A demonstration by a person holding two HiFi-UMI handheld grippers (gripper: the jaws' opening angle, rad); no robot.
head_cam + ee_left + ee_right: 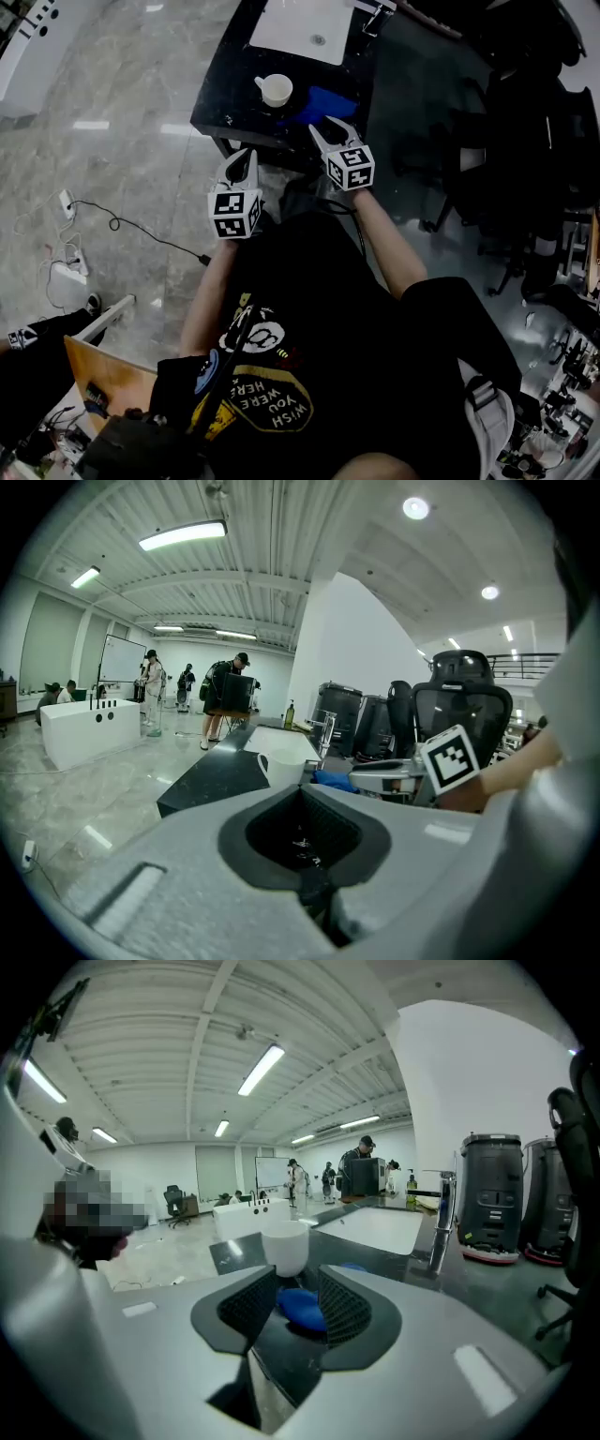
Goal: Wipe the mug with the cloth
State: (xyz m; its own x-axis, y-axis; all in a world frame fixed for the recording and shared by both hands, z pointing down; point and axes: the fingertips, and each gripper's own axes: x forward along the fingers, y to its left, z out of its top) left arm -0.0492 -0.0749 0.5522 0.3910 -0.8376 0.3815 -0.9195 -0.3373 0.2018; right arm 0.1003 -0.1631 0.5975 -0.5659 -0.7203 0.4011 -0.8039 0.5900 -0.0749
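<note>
A white mug point(275, 90) stands upright on the black counter point(230, 94), near its front edge. Just right of it lies the crumpled blue cloth point(319, 103). My right gripper point(331, 128) hovers at the counter's front edge over the cloth's near side. In the right gripper view its jaws point(295, 1283) stand open, with the cloth point(300, 1307) showing in the gap and the mug point(284, 1244) just beyond. My left gripper point(242, 159) hangs in front of the counter, below and left of the mug, with its jaws point(302, 789) shut and empty. From there the mug point(278, 761) and cloth point(333, 780) lie ahead.
A white sink point(300, 28) with a faucet point(439, 1232) is set in the counter behind the mug. Black office chairs point(525, 141) crowd the right side. Cables and a power strip point(70, 258) lie on the floor at left. People point(225, 700) stand far off.
</note>
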